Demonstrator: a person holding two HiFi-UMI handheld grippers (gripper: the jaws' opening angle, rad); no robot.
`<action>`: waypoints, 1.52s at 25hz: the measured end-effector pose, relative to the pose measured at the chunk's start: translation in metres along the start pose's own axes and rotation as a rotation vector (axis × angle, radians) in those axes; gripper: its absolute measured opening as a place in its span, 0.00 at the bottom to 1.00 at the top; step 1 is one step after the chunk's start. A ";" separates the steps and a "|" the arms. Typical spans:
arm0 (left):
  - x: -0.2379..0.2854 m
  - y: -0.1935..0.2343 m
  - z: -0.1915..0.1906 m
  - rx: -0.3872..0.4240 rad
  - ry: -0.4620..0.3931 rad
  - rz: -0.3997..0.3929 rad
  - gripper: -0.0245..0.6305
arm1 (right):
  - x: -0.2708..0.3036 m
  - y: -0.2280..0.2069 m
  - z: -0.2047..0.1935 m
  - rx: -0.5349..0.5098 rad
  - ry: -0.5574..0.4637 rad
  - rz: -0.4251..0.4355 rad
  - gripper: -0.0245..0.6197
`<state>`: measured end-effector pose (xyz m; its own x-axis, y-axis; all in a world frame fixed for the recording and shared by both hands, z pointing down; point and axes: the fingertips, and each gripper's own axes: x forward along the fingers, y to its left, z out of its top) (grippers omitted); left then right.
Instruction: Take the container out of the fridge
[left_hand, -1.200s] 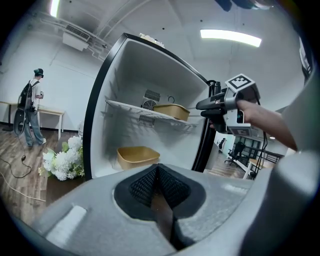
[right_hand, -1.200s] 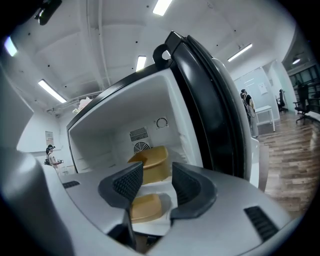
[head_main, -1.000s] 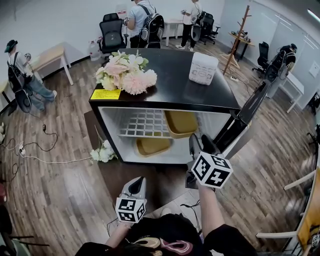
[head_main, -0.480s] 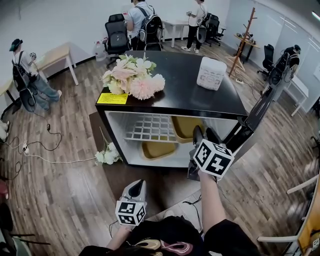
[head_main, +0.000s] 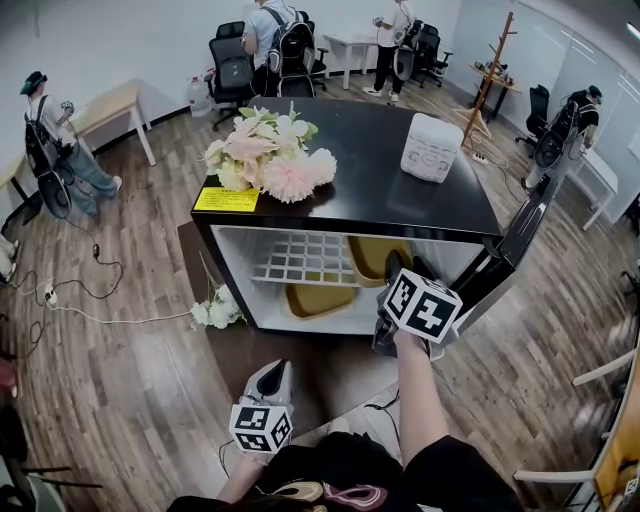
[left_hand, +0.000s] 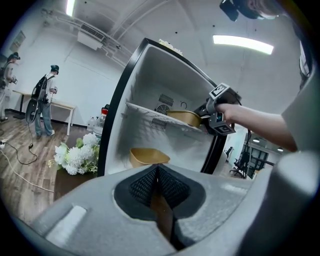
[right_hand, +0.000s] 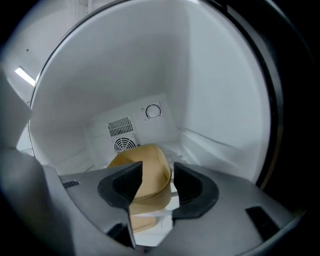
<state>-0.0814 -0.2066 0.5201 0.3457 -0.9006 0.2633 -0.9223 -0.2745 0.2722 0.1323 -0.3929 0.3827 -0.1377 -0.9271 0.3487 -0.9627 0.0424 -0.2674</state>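
Observation:
A small fridge (head_main: 232, 262) stands open with its door (head_main: 512, 238) swung to the right. A tan container (head_main: 370, 254) sits on the right of the wire shelf (head_main: 296, 258), and a second tan container (head_main: 314, 297) lies on the fridge floor. My right gripper (head_main: 408, 268) reaches into the opening at shelf height. Its jaws have just been opening, and in the right gripper view the shelf container's (right_hand: 142, 162) near end lies between them with no pad pressing on it. My left gripper (head_main: 272, 370) hangs low in front of the fridge, shut on nothing (left_hand: 155, 172).
A bunch of pink and white flowers (head_main: 268, 155) and a white box (head_main: 432, 147) sit on the black fridge top. More white flowers (head_main: 210, 310) lie on the floor at the fridge's left. Cables (head_main: 70, 300) trail across the wooden floor, and people stand at the back.
My right gripper has moved forward into the fridge opening, closer to the container on the shelf. The left gripper has stayed where it was.

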 end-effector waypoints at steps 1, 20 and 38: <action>-0.001 0.001 0.001 -0.005 -0.004 0.003 0.05 | 0.002 -0.001 -0.001 0.003 0.008 -0.001 0.34; -0.002 0.009 0.019 -0.062 -0.065 0.005 0.05 | 0.000 -0.014 -0.005 0.070 0.043 -0.049 0.15; -0.014 0.009 0.004 -0.029 -0.040 0.027 0.05 | -0.018 -0.015 -0.002 0.059 -0.020 -0.025 0.10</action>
<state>-0.0951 -0.1978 0.5146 0.3129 -0.9204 0.2344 -0.9256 -0.2402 0.2924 0.1492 -0.3764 0.3822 -0.1082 -0.9349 0.3381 -0.9502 -0.0028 -0.3116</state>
